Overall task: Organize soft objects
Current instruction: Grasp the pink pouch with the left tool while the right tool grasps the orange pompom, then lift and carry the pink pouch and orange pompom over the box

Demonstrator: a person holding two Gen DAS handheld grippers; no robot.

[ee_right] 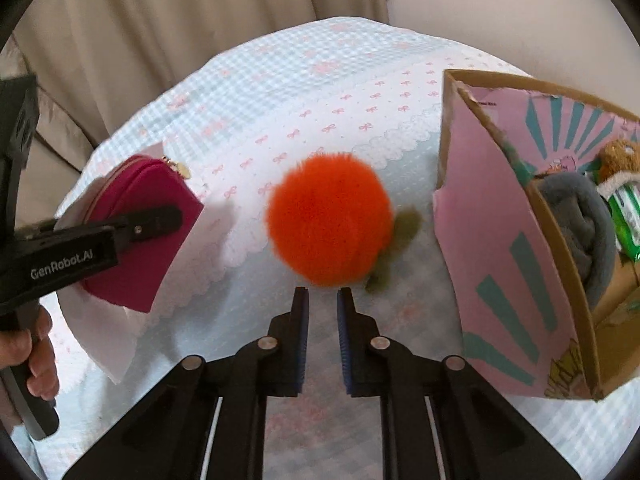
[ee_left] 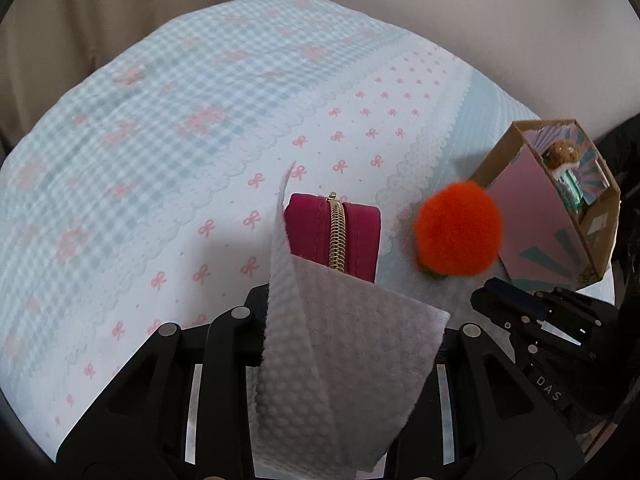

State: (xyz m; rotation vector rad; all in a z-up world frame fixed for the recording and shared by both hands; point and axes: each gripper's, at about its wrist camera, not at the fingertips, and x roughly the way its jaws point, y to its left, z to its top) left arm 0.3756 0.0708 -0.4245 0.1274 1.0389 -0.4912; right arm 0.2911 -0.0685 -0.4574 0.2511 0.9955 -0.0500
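Orange pom-pom (ee_right: 330,220) on checked cloth-covered surface (ee_right: 280,92), at 12 o'clock just beyond my right gripper (ee_right: 322,300); jaws narrowly apart, empty. My left gripper (ee_left: 280,300) clamped on white textured cloth (ee_left: 340,340), magenta zip pouch (ee_left: 332,236) just behind it. Cardboard box (ee_right: 500,240) at 3 o'clock already holds grey roll (ee_right: 588,224), brown plush (ee_right: 620,156). Judged partway: pom-pom, pouch, cloth remain outside. Right view alone shows grey roll in box; left view alone shows pouch zipper.

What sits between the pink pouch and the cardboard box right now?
The fluffy orange pom-pom lies on the cloth between the pink pouch and the cardboard box, clearest in the right wrist view.
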